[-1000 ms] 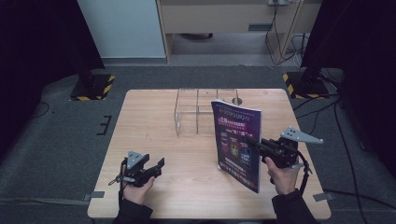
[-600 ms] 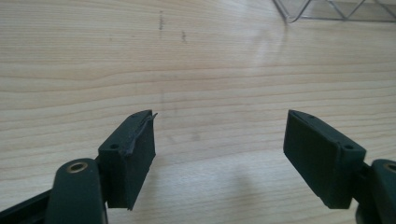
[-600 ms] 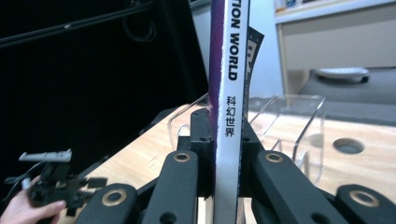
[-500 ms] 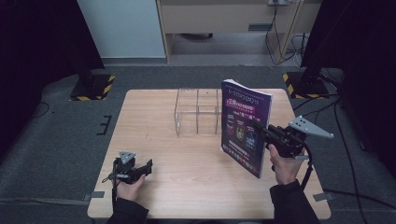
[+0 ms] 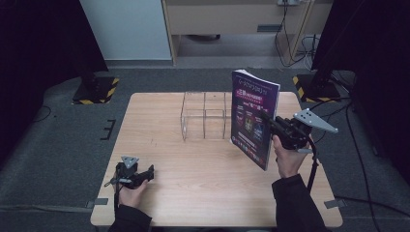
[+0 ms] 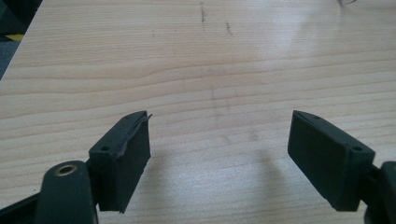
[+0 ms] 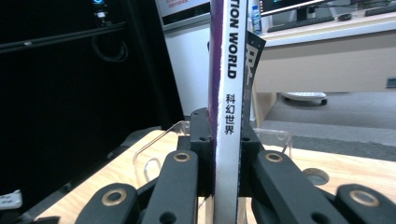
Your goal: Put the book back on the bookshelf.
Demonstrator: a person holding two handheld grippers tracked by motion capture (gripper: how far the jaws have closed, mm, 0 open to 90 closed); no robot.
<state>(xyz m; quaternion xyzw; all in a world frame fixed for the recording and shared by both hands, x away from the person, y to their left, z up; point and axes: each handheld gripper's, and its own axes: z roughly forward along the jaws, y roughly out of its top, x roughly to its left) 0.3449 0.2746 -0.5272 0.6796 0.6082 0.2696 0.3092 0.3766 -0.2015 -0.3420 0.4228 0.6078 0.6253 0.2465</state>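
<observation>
Magazine (image 5: 253, 117): upright above the table's (image 5: 193, 164) right side, beside clear rack (image 5: 205, 116); spine pinched by right gripper (image 5: 269, 121). Thin, glossy, likely floppy; grip near spine. Left gripper (image 6: 219, 154): jaws wide, just been opening, empty, near-left.

Magazine held upright beside the clear rack
The right gripper (image 5: 270, 121) clamps a purple magazine (image 5: 252, 116) standing just right of the clear acrylic rack (image 5: 205, 116); the left gripper (image 5: 150, 170) rests low on the wooden table (image 5: 203, 179), near its front left corner

light: dim, dark surroundings | glare: sheen on table (image 6: 299, 32) (far end) | focus: sharp, soft shadows below tongs
</observation>
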